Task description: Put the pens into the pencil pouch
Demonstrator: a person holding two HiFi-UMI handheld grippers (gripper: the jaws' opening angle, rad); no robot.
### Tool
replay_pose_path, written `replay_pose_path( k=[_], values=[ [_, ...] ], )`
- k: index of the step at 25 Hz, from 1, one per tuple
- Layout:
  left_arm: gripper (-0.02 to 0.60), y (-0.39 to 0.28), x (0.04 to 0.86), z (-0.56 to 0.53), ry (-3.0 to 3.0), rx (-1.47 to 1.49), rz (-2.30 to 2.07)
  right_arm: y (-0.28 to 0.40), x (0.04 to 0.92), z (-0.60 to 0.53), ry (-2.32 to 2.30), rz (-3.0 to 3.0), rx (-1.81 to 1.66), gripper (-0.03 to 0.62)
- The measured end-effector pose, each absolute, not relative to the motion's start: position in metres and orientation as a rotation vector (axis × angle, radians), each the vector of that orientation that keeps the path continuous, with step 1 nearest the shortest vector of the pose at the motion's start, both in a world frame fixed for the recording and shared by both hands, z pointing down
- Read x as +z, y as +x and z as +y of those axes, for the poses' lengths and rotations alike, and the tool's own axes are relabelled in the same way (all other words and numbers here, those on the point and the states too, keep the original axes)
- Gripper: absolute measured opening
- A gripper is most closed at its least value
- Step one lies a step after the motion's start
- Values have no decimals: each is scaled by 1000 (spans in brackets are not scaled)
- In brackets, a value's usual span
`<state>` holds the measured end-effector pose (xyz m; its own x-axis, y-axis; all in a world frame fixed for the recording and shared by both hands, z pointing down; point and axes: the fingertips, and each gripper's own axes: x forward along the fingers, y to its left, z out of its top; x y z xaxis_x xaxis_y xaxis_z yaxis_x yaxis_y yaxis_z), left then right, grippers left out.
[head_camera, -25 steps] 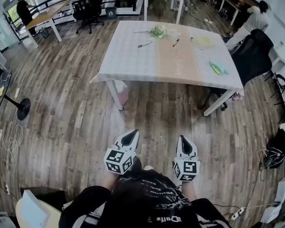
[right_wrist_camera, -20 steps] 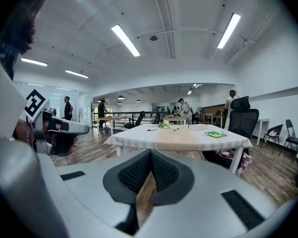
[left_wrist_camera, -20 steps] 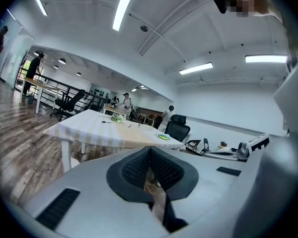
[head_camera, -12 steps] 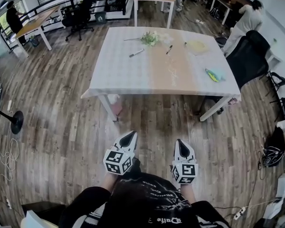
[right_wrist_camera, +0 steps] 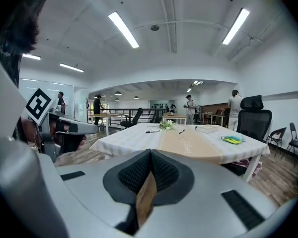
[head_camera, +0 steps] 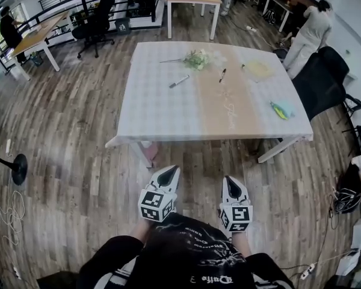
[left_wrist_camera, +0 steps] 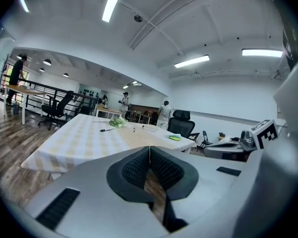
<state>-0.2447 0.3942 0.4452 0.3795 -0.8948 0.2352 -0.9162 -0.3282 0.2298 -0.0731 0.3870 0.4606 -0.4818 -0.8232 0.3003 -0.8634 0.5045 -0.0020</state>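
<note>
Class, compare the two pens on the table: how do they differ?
The pale pen has a dark end; the dark pen is dark all over. The pale pen lies on the white part of the cloth, the dark pen on its tan strip. The pale pen looks longer. Both lie flat, apart, near the flowers.

Wood floor [head_camera: 66,131], clothed table [head_camera: 162,110] (office chairs [head_camera: 93,20] behind)

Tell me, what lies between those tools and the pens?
Only wooden floor, then the table's near edge and bare cloth, separates the left tool and right tool from the pens, seen in the head view.
</note>
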Motion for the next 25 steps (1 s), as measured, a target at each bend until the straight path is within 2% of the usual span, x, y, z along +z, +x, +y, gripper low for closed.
replay_pose_path(
  k=[10,19,25],
  values=[
    [21,-303,446,337,2330,128,-1567,-134,468,339,1437,-2473,262,9],
    [21,-312,468,304,2284,160,-1571,-143,484,302,1418,-2468,303,9],
    [21,-314,477,250,2229,155,-1638,-147,494,239,1330,-2504,298,9]
  ],
)
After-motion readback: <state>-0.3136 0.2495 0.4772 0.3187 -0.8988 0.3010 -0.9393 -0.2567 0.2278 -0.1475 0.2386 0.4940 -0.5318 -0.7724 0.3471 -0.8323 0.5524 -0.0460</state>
